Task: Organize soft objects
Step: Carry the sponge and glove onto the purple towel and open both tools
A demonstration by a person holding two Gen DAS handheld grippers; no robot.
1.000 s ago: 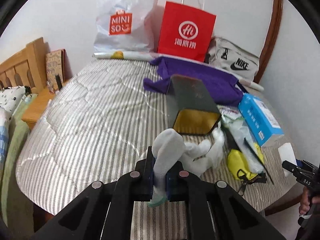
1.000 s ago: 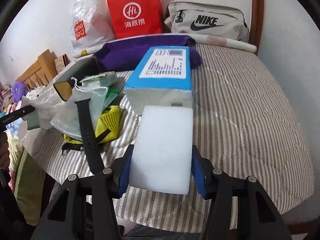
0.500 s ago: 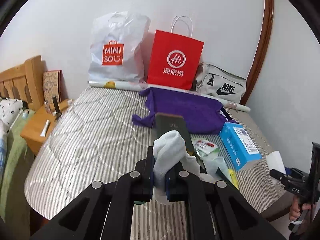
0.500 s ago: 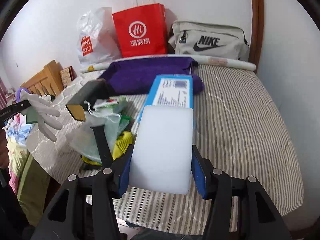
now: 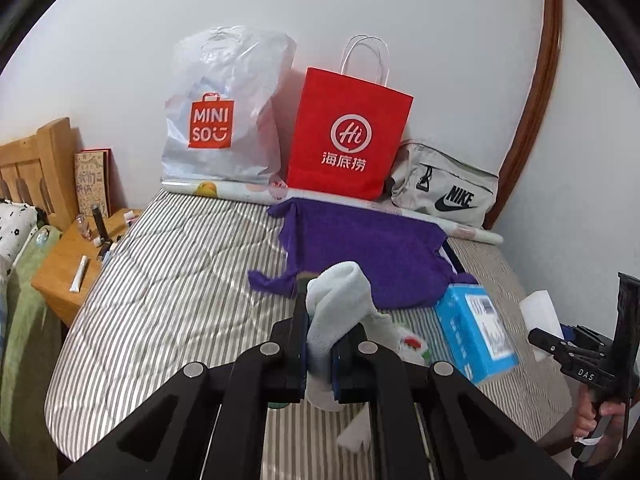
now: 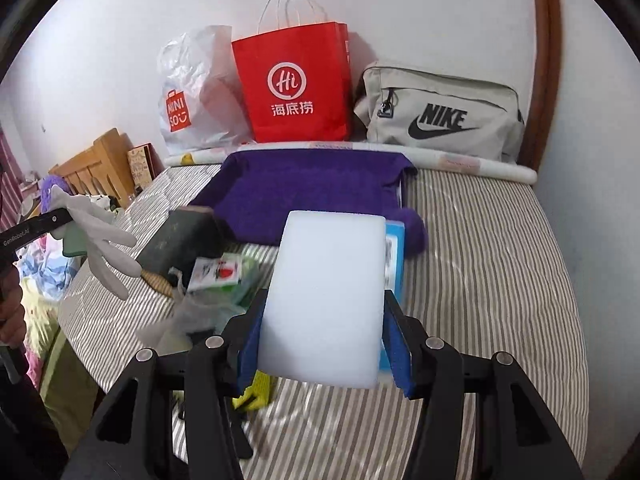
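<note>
Left wrist view: a striped mattress (image 5: 168, 292) against a white wall carries one plastic bag (image 5: 224, 112), one red paper bag (image 5: 348, 136), one grey pouch (image 5: 444, 188) and one purple cloth (image 5: 372, 256); the left gripper (image 5: 320, 340), jaws nearly closed, pinches a white glove (image 5: 340, 304) above it. Right wrist view: the right gripper (image 6: 324, 328) clamps one white sponge (image 6: 328, 300) between wide-set jaws, half hiding a blue box (image 6: 394, 256); blurred clutter lies alongside.

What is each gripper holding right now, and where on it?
The left gripper pinches the white glove at its cuff, fingers dangling. The right gripper clamps the white sponge block across its near side edges.
</note>
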